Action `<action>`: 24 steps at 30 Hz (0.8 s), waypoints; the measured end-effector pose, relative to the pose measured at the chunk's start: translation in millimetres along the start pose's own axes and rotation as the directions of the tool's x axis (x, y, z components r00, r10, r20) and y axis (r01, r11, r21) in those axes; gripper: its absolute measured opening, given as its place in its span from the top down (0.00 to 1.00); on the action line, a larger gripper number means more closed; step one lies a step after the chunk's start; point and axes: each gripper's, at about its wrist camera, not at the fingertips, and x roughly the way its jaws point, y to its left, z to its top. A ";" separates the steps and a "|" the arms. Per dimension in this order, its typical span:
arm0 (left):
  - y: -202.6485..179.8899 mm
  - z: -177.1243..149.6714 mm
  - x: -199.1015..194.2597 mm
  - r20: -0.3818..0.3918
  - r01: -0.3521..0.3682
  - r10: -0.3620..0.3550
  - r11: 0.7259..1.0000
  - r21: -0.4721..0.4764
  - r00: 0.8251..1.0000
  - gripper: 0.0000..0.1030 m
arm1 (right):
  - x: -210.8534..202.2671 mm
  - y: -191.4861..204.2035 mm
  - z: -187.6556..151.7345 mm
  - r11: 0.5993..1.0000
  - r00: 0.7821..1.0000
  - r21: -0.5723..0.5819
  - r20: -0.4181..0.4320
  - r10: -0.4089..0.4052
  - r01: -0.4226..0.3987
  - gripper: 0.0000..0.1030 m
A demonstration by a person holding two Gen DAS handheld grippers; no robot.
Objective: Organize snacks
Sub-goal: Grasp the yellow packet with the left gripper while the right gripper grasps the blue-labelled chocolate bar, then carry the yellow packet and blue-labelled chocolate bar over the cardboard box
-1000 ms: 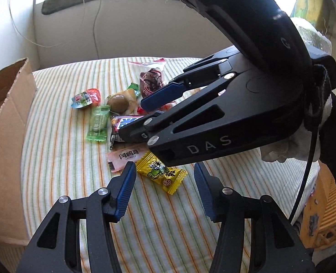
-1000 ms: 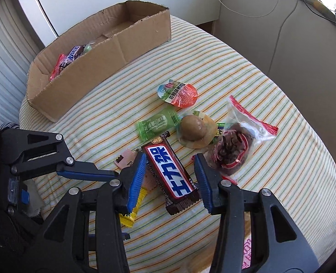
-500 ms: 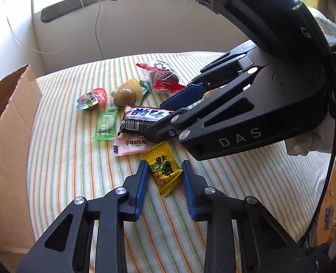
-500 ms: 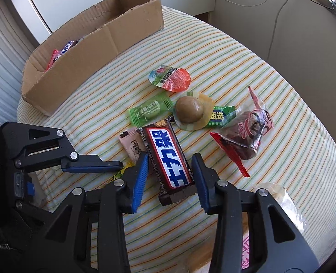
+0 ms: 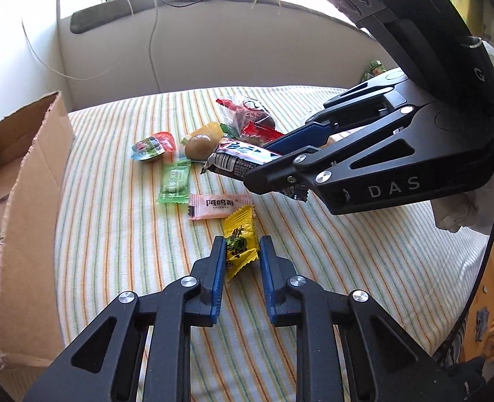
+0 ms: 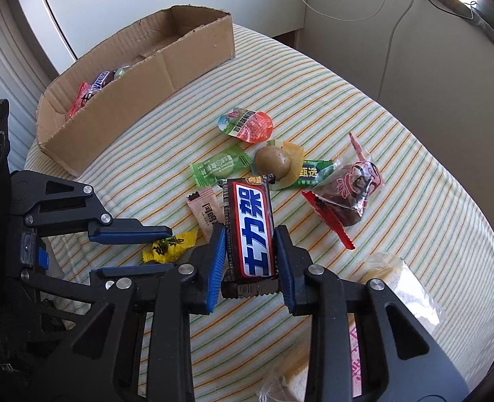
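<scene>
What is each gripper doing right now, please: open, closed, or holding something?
Left gripper: shut on the yellow candy packet.
Right gripper: jaws closing on the chocolate bar, pads against its sides.

Yellow candy (image 5: 238, 246) and brown chocolate bar (image 6: 253, 231) lie on striped cloth (image 6: 397, 174).

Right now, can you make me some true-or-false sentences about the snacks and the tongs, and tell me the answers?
1. The left tongs pinch a yellow candy. True.
2. The right tongs have a green candy between them. False: it is the brown chocolate bar, and they are closing on it.
3. The cardboard box is empty. False: a few snacks lie inside.
4. The pink packet lies on the striped cloth. True.
</scene>
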 end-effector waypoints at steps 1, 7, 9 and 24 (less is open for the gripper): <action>1.8 -0.2 -2.4 0.009 -0.003 0.003 1.000 -0.008 1.000 0.82 | -0.4 -0.6 -0.4 1.000 1.000 0.004 0.003 -0.007 0.007 0.71; 18.8 5.9 -28.9 0.080 0.004 0.001 0.998 -0.056 0.997 0.83 | -14.5 0.1 -2.0 1.000 0.999 0.012 0.036 -0.023 0.022 0.71; 26.0 9.9 -40.0 0.112 0.001 0.007 0.997 -0.074 0.994 0.83 | -20.4 1.9 1.9 1.000 0.998 0.012 0.052 -0.028 0.027 0.71; 113.1 34.4 -86.9 0.247 -0.123 0.177 0.968 -0.218 0.953 0.83 | -37.9 33.7 62.1 1.000 0.989 -0.016 0.146 -0.016 0.019 0.71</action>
